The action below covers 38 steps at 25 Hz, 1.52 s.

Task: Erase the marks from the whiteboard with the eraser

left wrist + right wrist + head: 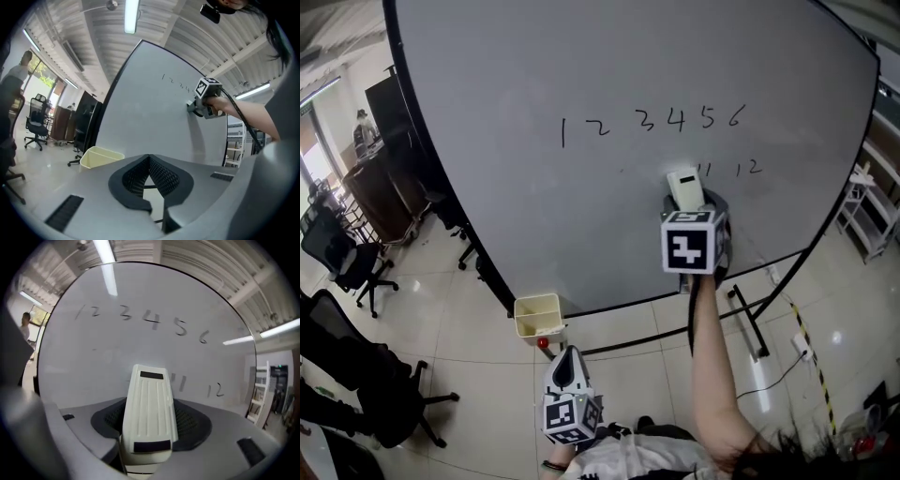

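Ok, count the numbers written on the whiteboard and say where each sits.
8. Top row, left to right: 1, 2, 3, 4, 5, 6. Lower row: 11 and 12, right of the eraser in the right gripper, which may hide more.

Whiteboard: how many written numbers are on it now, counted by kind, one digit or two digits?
Single-digit numbers: 6
Two-digit numbers: 2
Total: 8
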Available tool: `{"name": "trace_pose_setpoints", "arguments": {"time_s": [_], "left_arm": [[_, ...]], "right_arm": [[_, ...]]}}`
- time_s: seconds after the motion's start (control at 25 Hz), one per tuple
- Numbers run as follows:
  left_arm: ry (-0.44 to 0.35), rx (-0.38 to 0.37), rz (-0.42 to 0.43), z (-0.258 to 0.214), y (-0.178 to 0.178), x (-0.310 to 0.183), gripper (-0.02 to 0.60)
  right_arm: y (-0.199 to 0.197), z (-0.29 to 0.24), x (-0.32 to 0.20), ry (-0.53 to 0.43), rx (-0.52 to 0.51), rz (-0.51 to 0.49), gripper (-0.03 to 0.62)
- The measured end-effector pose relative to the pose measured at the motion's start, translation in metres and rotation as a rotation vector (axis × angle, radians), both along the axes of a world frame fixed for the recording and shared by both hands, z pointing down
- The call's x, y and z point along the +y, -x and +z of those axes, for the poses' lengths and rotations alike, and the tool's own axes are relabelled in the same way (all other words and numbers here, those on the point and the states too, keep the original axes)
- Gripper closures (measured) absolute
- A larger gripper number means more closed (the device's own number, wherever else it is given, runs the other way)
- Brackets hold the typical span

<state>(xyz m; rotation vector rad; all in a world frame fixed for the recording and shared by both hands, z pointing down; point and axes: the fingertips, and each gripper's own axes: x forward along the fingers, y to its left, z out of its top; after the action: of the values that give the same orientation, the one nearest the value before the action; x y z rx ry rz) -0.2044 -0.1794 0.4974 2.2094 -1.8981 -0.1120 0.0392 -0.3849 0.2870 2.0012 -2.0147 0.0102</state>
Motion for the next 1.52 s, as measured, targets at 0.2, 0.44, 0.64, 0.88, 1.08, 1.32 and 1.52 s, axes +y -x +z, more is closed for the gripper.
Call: {"name": "trace_pose_setpoints", "arguments": {"time_s": [0.2,0.44,0.64,0.88,1.08,1.32,1.52], "left_arm": [[-0.031,0.019,0.027,-0.013,-0.013,-0.005,0.586],[-0.005,-0.003,0.025,0.002,-0.02,0.005,0.586],[0.011,0.005,0.006,0.003,-0.05,0.0,0.586],[-0.036,0.024,-0.008,-0.016,-0.115,0.0,0.586],[-0.008,0.009,-0.039,-0.004,-0.154,0.006,0.586],[-0.045,0.0,-0.083,-0.017,-0.181,0.006,0.586],[0.003,0.01,-0.1,-0.003,-0.17,0.002,0.586]], "right_arm": [[0.068,0.01,0.007,-0.045,0.303,-0.135,0.307],[-0.108,-0.001,-0.015,0.02,-0.083,0.084,0.309],[0.005,-0.022,-0.003,-0.088,0.19,-0.105,0.307],[-0.095,-0.013,-0.024,-0.045,0.093,-0.036,0.307],[-0.121,-0.003,-0.022,-0.045,0.076,-0.012,0.309],[-0.011,0.023,-0.007,-0.055,0.36,-0.258,0.307],[-0.178,0.011,-0.042,0.009,0.036,0.004,0.312]]}}
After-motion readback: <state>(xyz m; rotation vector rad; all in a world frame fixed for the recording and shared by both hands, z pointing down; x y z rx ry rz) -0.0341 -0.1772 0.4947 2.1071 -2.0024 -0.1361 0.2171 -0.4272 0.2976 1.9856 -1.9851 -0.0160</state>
